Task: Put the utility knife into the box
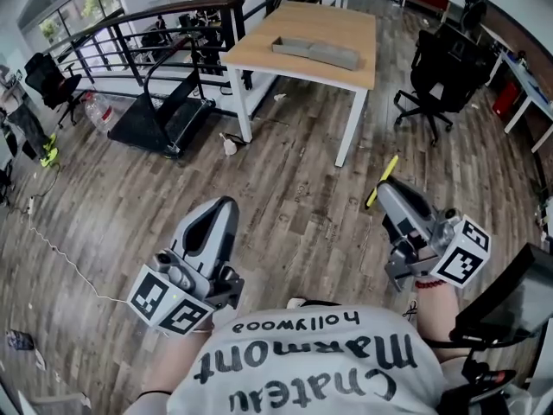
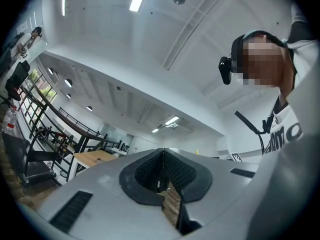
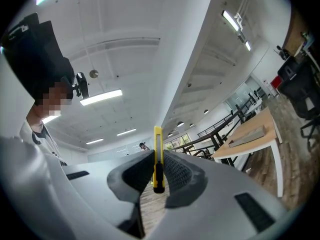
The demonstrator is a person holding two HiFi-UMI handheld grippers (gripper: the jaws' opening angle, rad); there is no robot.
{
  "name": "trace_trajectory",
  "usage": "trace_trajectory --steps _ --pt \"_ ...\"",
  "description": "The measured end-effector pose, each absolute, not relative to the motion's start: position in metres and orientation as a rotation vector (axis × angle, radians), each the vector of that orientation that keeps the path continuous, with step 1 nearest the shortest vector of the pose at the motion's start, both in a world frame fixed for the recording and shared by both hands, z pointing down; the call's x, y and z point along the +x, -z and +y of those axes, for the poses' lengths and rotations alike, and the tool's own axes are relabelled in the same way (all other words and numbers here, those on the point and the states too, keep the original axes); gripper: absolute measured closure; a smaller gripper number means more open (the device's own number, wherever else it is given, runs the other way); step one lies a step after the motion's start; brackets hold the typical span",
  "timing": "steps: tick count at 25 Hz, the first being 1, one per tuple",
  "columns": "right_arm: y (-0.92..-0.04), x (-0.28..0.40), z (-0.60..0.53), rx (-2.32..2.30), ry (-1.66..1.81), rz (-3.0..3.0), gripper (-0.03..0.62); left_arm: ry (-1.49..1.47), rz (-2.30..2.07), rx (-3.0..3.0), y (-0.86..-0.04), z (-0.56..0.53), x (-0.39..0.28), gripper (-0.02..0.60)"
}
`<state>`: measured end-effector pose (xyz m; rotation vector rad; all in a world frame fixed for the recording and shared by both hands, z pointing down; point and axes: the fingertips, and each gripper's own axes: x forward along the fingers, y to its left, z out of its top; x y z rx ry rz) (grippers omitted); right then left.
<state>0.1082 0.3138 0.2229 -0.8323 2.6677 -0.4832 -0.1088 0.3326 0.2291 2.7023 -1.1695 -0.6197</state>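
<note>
Carrying: the right gripper (image 1: 386, 193) is clamping the yellow utility knife (image 1: 383, 180), with its jaws pinching the lower end and the rest sticking out past the tips toward the wooden table (image 1: 337, 24).
Idling: the left gripper (image 1: 223, 206) is hanging well short of the table, its jaws pressed together on nothing.
Knife's place: it is riding in the right gripper over the plank floor (image 1: 285, 206), on the near side of the table and well apart from it.
Progress: the pickup is looking done, since the knife is sitting firmly between the ribbed pads. The walk to the table and the drop into the box are what is remaining.
Box: a long, shallow grey box (image 1: 315, 52) is lying on the table top, running across its middle.
Contents: it is appearing empty, though from this far the inside is too small to be sure.
Flanking the table: a black office chair (image 1: 441, 72) is standing to its right and a treadmill (image 1: 168, 111) to its left.
</note>
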Motion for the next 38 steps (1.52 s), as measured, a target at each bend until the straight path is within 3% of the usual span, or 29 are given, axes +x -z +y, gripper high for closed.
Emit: trace_trajectory --steps 38 --pt "-0.248 0.134 0.212 -0.788 0.57 2.657 0.537 0.492 -1.174 2.716 -0.245 0.234 -0.066 0.572"
